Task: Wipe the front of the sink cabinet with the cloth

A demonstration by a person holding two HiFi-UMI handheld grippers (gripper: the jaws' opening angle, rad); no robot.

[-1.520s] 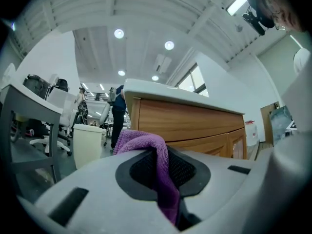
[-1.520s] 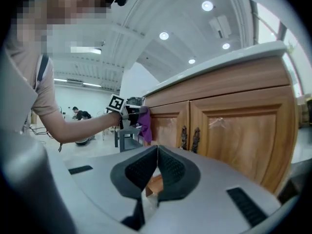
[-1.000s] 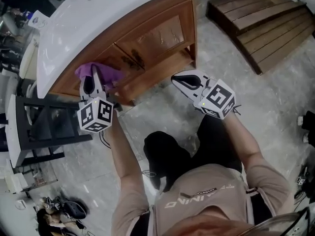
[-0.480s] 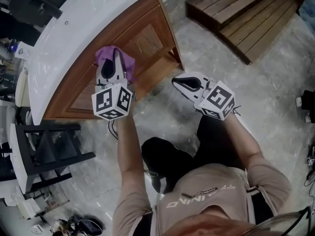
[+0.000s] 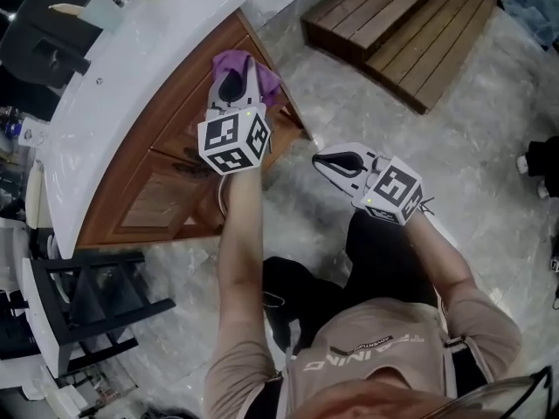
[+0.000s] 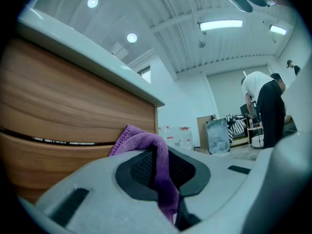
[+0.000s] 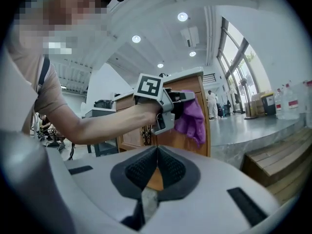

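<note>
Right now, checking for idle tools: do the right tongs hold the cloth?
No, the right tongs are shut empty; left tongs pinch the cloth.

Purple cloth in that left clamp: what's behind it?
Behind the purple cloth, pinched in the left gripper, is the wooden cabinet front, just under the white countertop. The patch of wood it covers is hidden.

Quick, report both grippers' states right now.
Left gripper: shut on the purple cloth.
Right gripper: shut, holding nothing.
</note>
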